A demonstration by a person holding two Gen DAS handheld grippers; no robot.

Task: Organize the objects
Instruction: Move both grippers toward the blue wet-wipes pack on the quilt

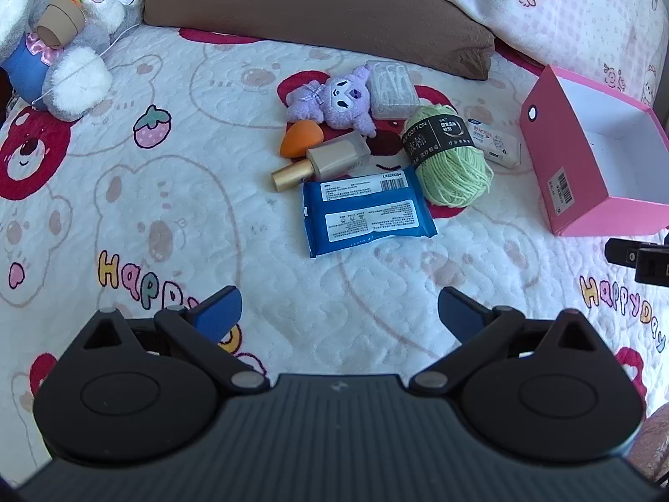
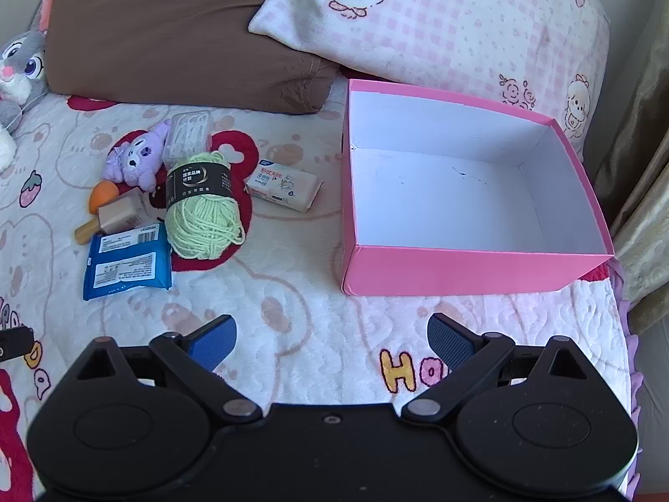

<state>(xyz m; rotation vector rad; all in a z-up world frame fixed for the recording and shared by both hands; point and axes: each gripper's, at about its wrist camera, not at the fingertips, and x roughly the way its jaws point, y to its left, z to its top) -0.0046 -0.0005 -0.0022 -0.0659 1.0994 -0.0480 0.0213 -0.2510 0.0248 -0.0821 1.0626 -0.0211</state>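
Note:
A pile of small items lies on the bed: a blue wipes pack, a green yarn ball, a gold bottle, an orange sponge, a purple plush, a clear floss-pick box and a white tissue pack. An open, empty pink box stands to their right. My left gripper is open and empty, short of the wipes pack. My right gripper is open and empty, short of the pink box.
A brown pillow and a pink checked pillow lie behind the items. A grey rabbit plush sits at far left. A curtain hangs at the right bed edge.

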